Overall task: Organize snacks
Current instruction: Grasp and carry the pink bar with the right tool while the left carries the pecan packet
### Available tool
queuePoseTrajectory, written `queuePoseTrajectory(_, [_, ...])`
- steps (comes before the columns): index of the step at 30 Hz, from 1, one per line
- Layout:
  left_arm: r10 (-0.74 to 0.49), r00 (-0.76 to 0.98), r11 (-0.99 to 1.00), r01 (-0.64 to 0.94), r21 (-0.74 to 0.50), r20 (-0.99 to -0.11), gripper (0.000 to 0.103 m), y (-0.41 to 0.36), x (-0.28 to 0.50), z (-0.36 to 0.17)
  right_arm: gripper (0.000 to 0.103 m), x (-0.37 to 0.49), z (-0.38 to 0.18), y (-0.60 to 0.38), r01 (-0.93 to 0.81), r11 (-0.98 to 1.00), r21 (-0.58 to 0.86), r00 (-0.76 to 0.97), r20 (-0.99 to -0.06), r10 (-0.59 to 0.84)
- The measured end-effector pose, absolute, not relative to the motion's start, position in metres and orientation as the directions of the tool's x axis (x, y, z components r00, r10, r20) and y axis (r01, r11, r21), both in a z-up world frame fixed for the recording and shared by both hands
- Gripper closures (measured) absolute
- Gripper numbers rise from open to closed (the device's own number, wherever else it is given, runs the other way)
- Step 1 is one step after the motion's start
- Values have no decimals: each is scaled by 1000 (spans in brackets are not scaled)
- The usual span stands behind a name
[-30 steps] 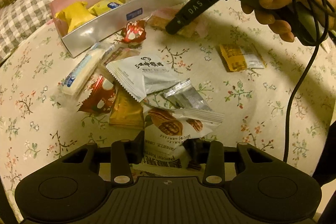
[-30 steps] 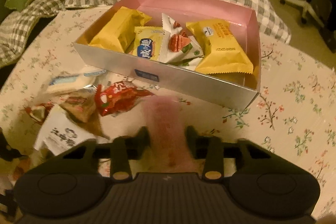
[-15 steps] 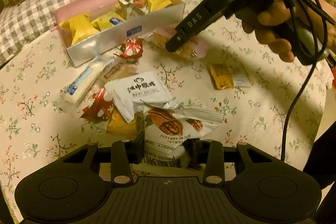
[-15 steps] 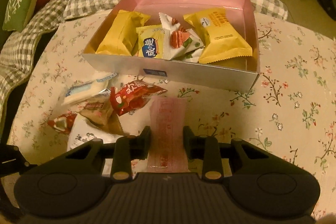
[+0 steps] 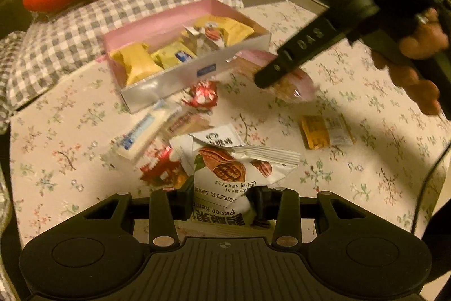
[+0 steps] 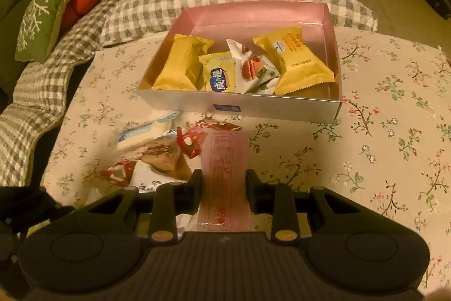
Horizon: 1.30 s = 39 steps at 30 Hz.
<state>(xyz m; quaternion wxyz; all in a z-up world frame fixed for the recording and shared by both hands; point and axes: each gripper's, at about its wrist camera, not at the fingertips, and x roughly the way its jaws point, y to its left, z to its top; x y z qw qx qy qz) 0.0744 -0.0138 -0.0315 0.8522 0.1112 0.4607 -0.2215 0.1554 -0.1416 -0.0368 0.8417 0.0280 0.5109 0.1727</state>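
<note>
Both hand-held grippers carrying snacks toward box (image 6: pixel 282 107), which is sitting at desk's far edge, already holding yellow packets.

Right hand-held gripper (image 6: pixel 224 182) clamping pink wafer packet (image 6: pixel 224 160) lengthwise, raised just short of box's front wall, probably to clear it.

Left hand-held gripper (image 5: pixel 224 195) pinching pecan packet (image 5: pixel 234 168) by bottom end, well short of box.

Loose snacks (image 5: pixel 169 137) lying in front of box, awaiting sorting.

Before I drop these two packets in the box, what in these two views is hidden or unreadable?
- Pink packet: right wrist view shows only its back; red print too small to read. In the left wrist view it is motion-blurred behind the right claw.
- Pecan packet: its lower end is hidden behind the left claw.
- Box floor: covered by the yellow packets.
- Loose pile: overlapping and blurred.
</note>
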Motion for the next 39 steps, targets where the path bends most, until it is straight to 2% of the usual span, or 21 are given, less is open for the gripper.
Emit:
queuePoseTrajectory(16, [-244,576,935,353,-32,-780,65,-1,92,-7,74,146,-15,-150,-238,937,254,483,-806,342])
queuePoseTrajectory(26, [-211,608,964,260,-60,-765,65,0,142,13,74,156,-9,-155,-195,945,262,544,-773,326])
queuePoseTrajectory(39, [-196,640,980,152,-127,-743,65,2,203,-5,74,186,-11,-178,-110,938,329,624,-712,323])
